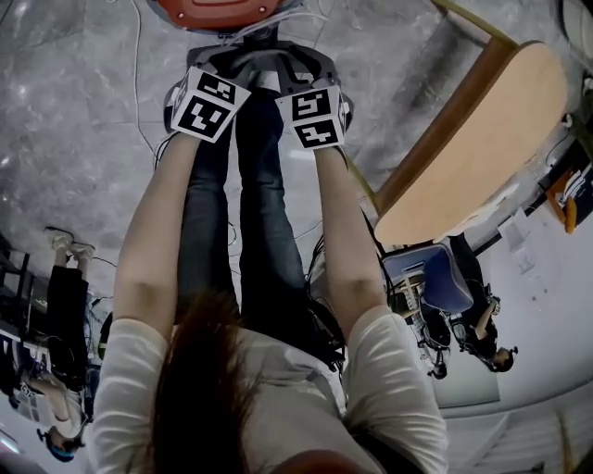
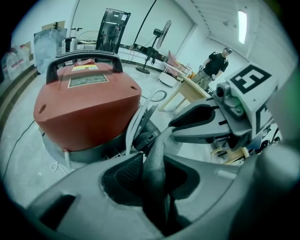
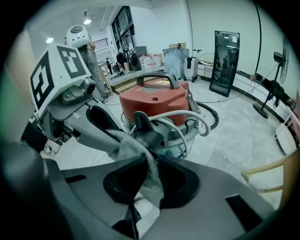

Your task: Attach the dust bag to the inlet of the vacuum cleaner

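Note:
The red vacuum cleaner [image 2: 86, 105] stands on the marble floor right in front of both grippers; it also shows as the red body [image 3: 154, 101] with a black handle. Its black inlet [image 3: 147, 133] faces me, low at its front. My left gripper [image 2: 157, 161] is shut on a fold of the grey dust bag [image 2: 157, 150]. My right gripper [image 3: 147, 176] is shut on another, thin and crinkled part of the dust bag [image 3: 129, 150], just short of the inlet. In the head view both marker cubes [image 1: 208, 102] sit side by side below the vacuum cleaner [image 1: 218, 11], hiding the bag.
A white hose [image 3: 187, 117] and a black cable loop round the vacuum's base. A wooden table [image 1: 473, 139] stands to my right. Thin cables [image 1: 139, 74] lie on the floor. People stand further off, and a dark framed panel [image 3: 226, 56] stands at the back.

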`<state>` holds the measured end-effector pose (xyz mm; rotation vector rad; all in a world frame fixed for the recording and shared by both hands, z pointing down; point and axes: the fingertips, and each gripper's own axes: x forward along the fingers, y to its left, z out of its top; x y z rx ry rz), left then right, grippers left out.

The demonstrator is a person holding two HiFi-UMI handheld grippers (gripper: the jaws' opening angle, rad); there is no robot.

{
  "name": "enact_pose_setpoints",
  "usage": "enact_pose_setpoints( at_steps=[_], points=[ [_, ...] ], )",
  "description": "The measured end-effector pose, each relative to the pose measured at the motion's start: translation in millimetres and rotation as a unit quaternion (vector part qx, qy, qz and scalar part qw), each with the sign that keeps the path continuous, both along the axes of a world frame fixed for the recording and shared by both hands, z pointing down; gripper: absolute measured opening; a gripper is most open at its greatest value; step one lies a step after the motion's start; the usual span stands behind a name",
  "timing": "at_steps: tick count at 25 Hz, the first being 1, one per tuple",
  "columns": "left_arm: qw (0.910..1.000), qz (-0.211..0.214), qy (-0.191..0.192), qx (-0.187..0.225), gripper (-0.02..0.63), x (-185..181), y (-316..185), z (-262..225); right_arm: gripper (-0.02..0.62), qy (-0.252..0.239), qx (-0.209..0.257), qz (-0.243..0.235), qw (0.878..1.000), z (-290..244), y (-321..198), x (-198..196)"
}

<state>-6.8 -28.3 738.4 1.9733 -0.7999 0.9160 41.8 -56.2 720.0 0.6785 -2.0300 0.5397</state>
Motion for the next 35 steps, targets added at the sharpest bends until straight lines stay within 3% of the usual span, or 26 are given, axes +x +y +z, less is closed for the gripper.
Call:
enact_pose_setpoints(
  at_steps=[2,7,15,21,26,35],
  points=[
    [1.0,0.001,-0.005,0.003,0.092,2.5,-4.1,0.1,0.057,-0.013,-0.009,0.007,1.0,1.6,-1.2,2.8],
    [0.999,0.026,-0.038,0.003,0.091,4.7,-1.5,-1.5,0.077,0.013,-0.022,0.001,1.0,2.5,5.1,4.1],
    [0.9993,0.008,-0.037,-0.008,0.091,5.2,-1.8,-0.5,0.098,0.015,-0.026,0.01,1.0,2.9,2.6,6.3],
    [0.9996,0.01,-0.022,-0.016,0.109,2.6,0.2,-3.8,0.165,-0.011,-0.041,0.014,0.999,-2.2,1.5,7.2],
    [0.9992,-0.024,0.013,-0.028,0.204,3.5,5.0,-15.7,0.234,-0.017,-0.055,-0.004,0.998,-9.1,8.2,4.8],
    [0.998,-0.059,0.024,0.004,0.216,-5.9,-2.2,-39.8,0.267,-0.018,-0.046,0.002,0.999,-27.0,9.7,16.2]
  ],
)
